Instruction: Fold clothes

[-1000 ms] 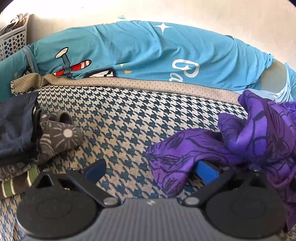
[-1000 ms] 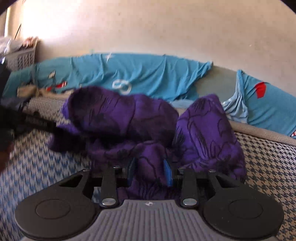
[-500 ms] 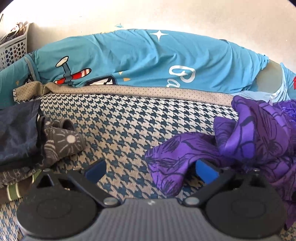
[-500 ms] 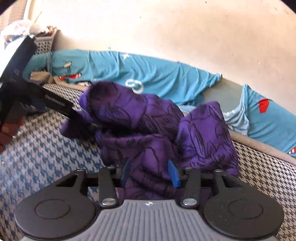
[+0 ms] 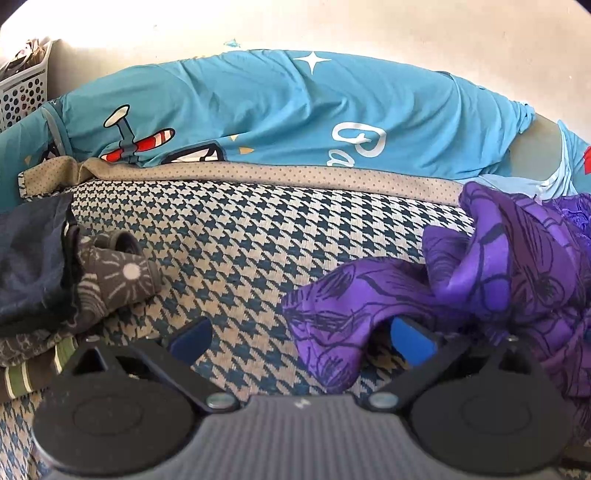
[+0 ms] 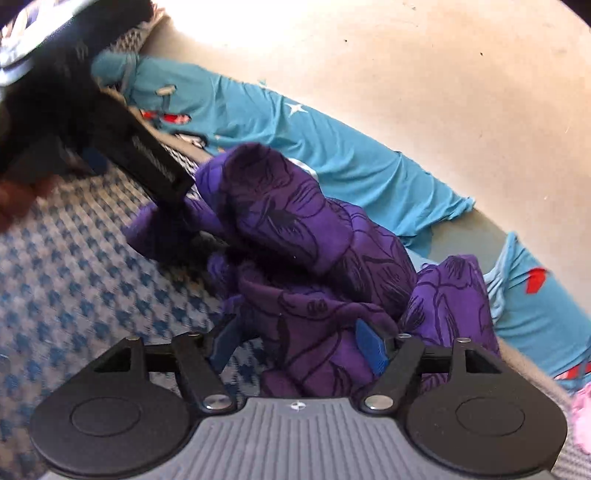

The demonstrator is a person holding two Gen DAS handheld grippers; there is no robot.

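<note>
Right wrist view: crumpled purple black-flowered garment [image 6: 314, 266] heaped on houndstooth sofa cushion [image 6: 92, 280]. Right gripper [image 6: 299, 343] jaws spread, straddling fold. Left gripper [image 5: 301, 334] jaws wide, at hem. Step: seeking grips; next, pinch edges, spread flat.

A white perforated basket [image 5: 22, 96] stands beside the plain wall [image 5: 369, 26].

The purple garment [image 5: 491, 280] runs off the right edge beyond the left gripper's right finger [image 5: 412, 338], its shape unreadable. In the right wrist view, cloth between the right gripper's fingers [image 6: 371, 349] hides any contact. Left of them, a blurred hand [image 6: 16, 199] (cut by the frame) shows little.
</note>
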